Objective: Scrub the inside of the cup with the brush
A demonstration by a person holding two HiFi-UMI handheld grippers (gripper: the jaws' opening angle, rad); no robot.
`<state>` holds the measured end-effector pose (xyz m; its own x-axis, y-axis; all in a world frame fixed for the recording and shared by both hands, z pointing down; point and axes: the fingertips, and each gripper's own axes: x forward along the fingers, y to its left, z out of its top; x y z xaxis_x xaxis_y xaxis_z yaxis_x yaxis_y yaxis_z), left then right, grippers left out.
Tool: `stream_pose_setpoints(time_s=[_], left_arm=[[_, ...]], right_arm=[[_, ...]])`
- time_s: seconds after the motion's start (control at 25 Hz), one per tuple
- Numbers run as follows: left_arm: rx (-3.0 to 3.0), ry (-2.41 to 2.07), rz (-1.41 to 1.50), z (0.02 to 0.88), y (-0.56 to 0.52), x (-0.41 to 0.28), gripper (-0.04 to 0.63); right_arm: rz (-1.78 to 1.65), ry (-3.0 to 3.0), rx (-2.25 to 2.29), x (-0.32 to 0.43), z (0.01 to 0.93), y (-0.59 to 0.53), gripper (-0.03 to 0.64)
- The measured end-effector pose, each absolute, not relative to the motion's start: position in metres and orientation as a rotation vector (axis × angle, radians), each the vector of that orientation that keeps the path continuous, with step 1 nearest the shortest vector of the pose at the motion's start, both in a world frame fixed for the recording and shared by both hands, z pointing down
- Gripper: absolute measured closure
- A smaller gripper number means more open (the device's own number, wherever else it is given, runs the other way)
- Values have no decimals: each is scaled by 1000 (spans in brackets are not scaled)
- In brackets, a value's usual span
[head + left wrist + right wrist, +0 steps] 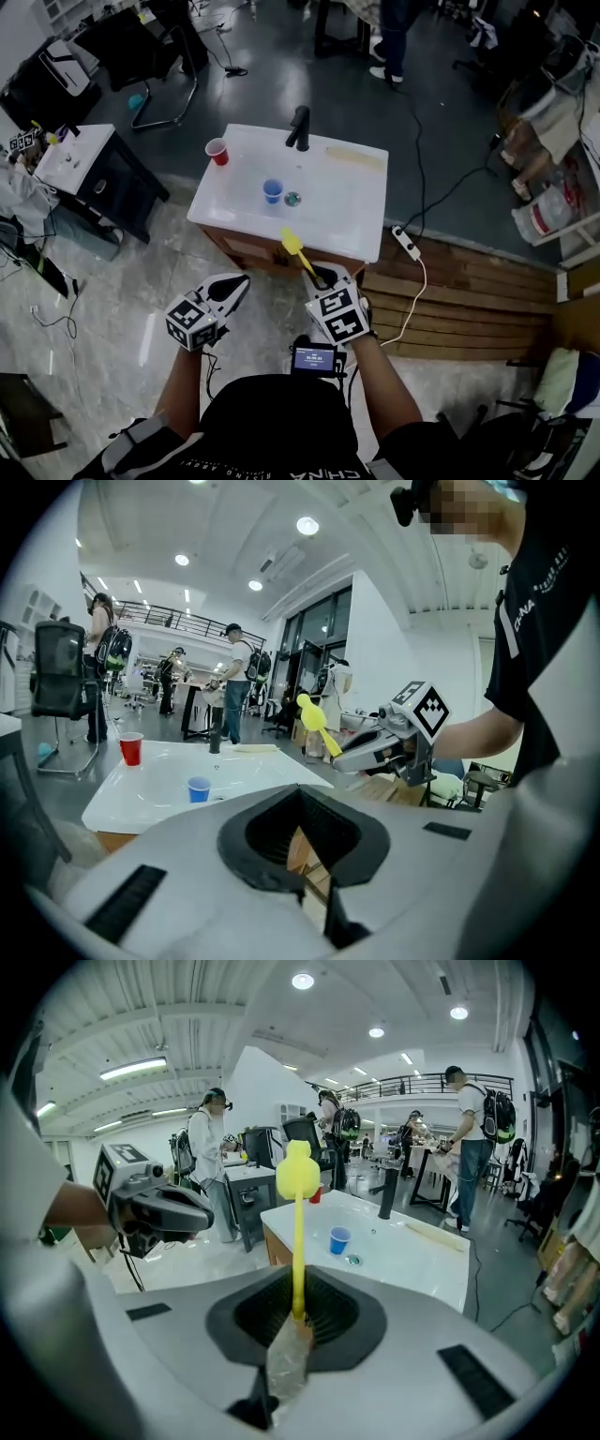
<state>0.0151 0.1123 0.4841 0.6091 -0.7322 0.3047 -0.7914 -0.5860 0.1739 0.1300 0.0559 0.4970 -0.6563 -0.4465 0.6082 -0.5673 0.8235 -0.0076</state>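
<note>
A person stands at a white counter [361,220] with a sunken basin, a gripper in each hand, both short of its near edge.

The left gripper [300,844] has its jaws together with nothing between them. The right gripper [298,1321] is level with it and just to its right. Its jaws are clamped on the lower end of a yellow brush [298,1206].

The brush's long axis runs straight out from the right jaws, forward and slightly left. Its rounded head is at the far tip, about over the counter's near edge.

Beyond the head, ahead of the right jaws and a little left, a blue cup [273,191] stands upright in the basin, mouth up, just beside the drain [292,199]. From the left jaws it lies ahead and a little right. Both grippers look about equally near, and neither touches it.

The brush already aims roughly at the cup. Its head would likely have to go forward, then tip down into the mouth.

Farther off, a red cup [217,151] stands at the back left and a black faucet [299,128] at the back rim.
</note>
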Motion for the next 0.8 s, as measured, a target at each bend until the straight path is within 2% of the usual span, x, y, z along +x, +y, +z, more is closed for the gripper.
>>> stream_pose_setpoints(time_s=[0.8], left_arm=[[2512, -1201, 301, 507, -9, -23, 592]], right_arm=[[321, -2336, 760, 104, 519, -53, 577]])
